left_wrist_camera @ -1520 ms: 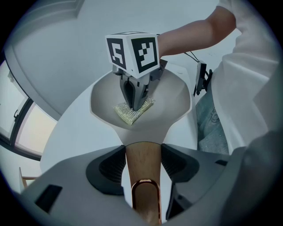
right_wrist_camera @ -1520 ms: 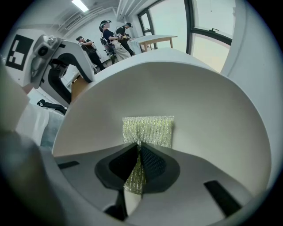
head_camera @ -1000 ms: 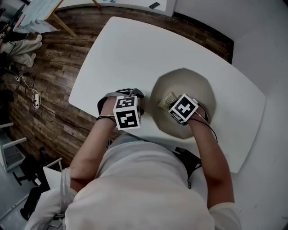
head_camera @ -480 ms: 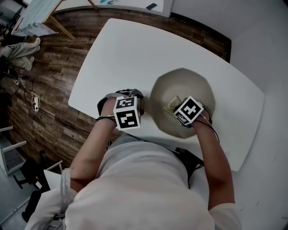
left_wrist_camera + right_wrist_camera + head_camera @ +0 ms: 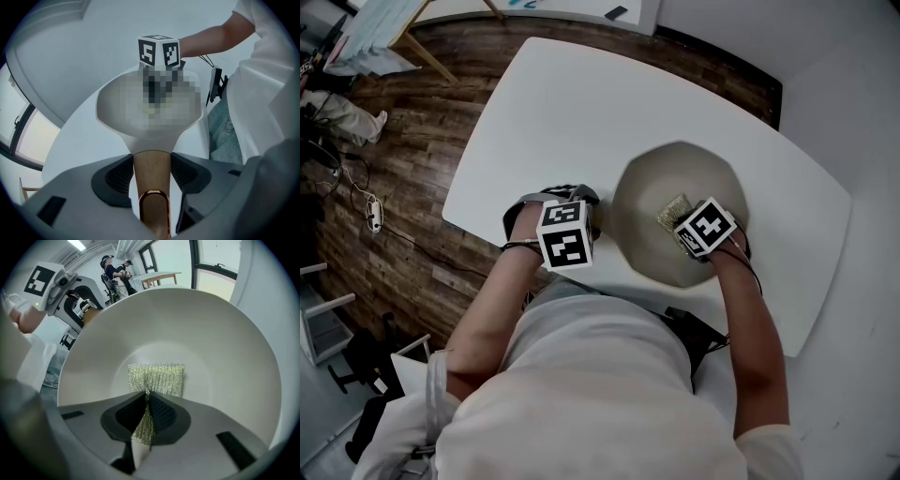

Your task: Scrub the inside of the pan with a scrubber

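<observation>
A pale cream pan (image 5: 680, 183) sits on the white table (image 5: 581, 103), its wooden handle (image 5: 151, 171) pointing left toward me. My left gripper (image 5: 151, 172) is shut on that handle, with the marker cube (image 5: 564, 234) above it. My right gripper (image 5: 148, 420) is shut on a yellow-green mesh scrubber (image 5: 156, 378), which is pressed flat against the pan's inner bottom (image 5: 201, 357). In the head view the scrubber (image 5: 673, 211) shows just left of the right cube (image 5: 707, 228), right of the pan's middle.
The table's near edge (image 5: 487, 239) runs just below the left gripper, with wooden floor (image 5: 394, 178) beyond it. Cables and clutter (image 5: 356, 112) lie on the floor at far left. My torso (image 5: 600, 384) fills the lower part of the head view.
My right gripper has slid the scrubber to the right across the pan's bottom. The left gripper and the pan have stayed in place.
</observation>
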`<state>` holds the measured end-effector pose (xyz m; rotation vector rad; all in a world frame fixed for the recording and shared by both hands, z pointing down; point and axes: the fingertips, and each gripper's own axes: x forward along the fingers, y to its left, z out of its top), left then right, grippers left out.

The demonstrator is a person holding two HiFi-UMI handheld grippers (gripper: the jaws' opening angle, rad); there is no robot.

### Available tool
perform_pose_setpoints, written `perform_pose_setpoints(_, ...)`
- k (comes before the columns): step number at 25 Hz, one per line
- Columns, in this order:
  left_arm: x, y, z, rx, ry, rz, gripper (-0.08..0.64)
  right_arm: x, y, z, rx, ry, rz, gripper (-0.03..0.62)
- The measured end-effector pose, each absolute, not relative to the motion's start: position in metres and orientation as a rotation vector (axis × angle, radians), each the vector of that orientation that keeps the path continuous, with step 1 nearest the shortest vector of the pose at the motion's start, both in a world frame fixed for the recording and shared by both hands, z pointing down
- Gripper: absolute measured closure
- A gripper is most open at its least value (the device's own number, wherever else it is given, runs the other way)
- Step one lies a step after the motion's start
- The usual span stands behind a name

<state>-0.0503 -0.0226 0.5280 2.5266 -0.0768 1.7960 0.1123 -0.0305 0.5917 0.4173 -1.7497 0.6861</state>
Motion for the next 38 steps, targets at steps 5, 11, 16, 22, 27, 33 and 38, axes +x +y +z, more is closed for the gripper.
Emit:
perform_pose_setpoints(5, -0.051, -0.023, 0.528, 2.528, -0.078, 1.803, 0.308, 0.115, -0.039, 0.591, 0.444, -1.75, 0.698, 0.551)
perform_pose_setpoints(11, -0.05, -0.024, 0.528, 2.524, -0.077, 1.809, 0.308, 0.117, -0.049, 0.591, 0.477, -1.759, 0.707, 0.551)
perform_pose_setpoints(16, -0.051, -0.024, 0.528, 2.523, -0.078, 1.817, 0.308, 0.114, -0.056, 0.591, 0.497, -1.766, 0.709, 0.551)
perform_pose_setpoints(22, -0.049, -0.023, 0.529, 2.521, -0.083, 1.824, 0.308, 0.113, -0.058, 0.591, 0.5, -1.781, 0.705, 0.551)
perform_pose_setpoints(27, -0.05, -0.023, 0.529, 2.519, -0.083, 1.829, 0.308, 0.097, -0.059, 0.59, 0.499, -1.819, 0.718, 0.551)
perform_pose_setpoints(33, -0.051, -0.024, 0.528, 2.518, -0.087, 1.83, 0.308, 0.069, -0.058, 0.59, 0.458, -1.854, 0.71, 0.551)
perform_pose_setpoints(38, -0.05, -0.023, 0.528, 2.519, -0.091, 1.833, 0.308, 0.053, -0.05, 0.59, 0.411, -1.873, 0.727, 0.551)
